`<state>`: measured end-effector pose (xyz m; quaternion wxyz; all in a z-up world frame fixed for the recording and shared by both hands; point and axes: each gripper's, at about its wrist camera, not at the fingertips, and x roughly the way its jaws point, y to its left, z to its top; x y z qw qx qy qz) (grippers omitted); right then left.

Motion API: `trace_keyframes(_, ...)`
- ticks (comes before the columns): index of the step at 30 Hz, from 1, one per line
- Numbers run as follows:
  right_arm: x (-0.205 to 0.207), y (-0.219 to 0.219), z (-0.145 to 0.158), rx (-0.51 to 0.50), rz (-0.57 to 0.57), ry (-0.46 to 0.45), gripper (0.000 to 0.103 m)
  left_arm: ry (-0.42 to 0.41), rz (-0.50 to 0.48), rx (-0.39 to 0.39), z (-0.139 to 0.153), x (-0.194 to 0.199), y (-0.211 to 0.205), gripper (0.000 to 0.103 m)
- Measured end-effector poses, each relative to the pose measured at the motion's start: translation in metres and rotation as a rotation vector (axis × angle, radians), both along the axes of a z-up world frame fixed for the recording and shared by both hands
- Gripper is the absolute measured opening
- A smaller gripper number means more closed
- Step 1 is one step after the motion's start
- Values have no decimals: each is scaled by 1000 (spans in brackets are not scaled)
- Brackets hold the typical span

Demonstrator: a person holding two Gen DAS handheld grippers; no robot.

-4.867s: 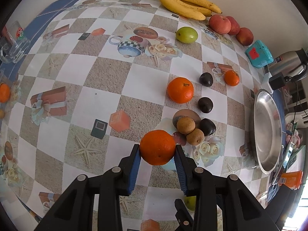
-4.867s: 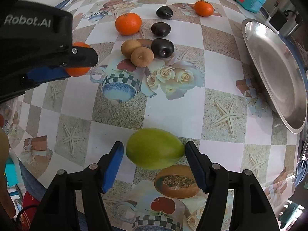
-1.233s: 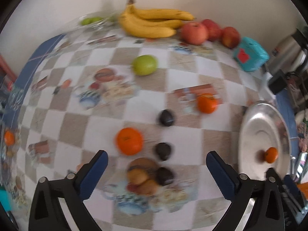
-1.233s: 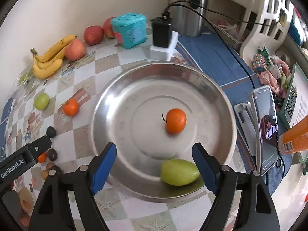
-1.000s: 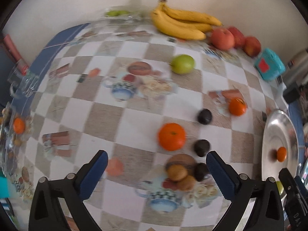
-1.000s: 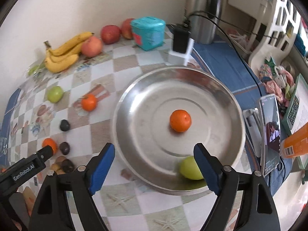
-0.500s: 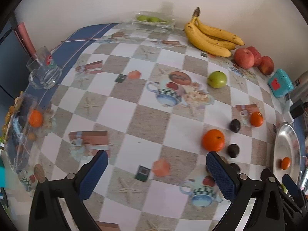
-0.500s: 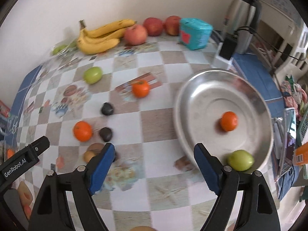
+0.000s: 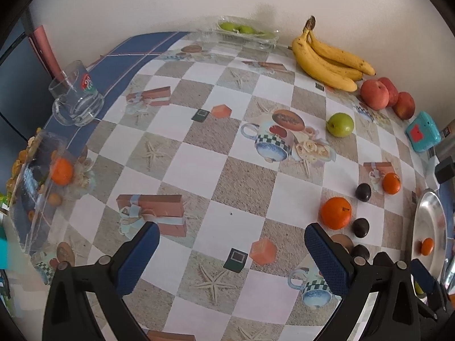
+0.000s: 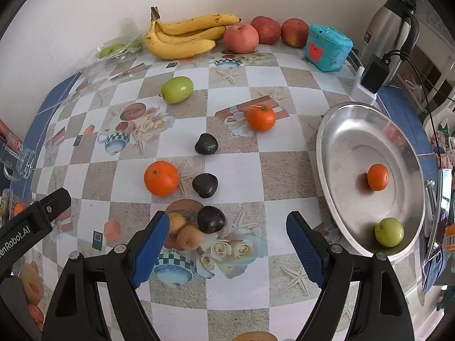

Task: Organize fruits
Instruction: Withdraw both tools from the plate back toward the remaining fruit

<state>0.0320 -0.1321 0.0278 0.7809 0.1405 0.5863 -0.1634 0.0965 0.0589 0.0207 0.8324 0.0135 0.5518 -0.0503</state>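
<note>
Both grippers, left (image 9: 227, 255) and right (image 10: 224, 247), spread wide and empty above the checkered desk (image 10: 227, 170); round silver metal plate (image 10: 341, 130) well right. Best next: straddling the glossy dark plum (image 10: 211, 219) squarely, avoiding the touching brown kiwis (image 10: 190, 236).

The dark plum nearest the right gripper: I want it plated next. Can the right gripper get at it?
Probably yes: the right gripper is open and empty above the dark plum. Two brown fruits touching it crowd one side.

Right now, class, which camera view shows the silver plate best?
The right wrist view: the whole silver plate shows, with an orange and a green fruit lying in it. The left wrist view catches it only as a thin sliver at its right edge, with the orange just visible.
</note>
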Motion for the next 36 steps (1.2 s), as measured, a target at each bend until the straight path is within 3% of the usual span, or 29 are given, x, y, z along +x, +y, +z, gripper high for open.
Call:
trace_keyframes(14, 3, -15, -32, 47, -50, 43, 85, 83, -63, 36, -28, 6, -25, 103)
trace_keyframes(36, 12, -17, -66, 52, -95, 86, 85, 117, -69, 79, -45, 12, -30, 103)
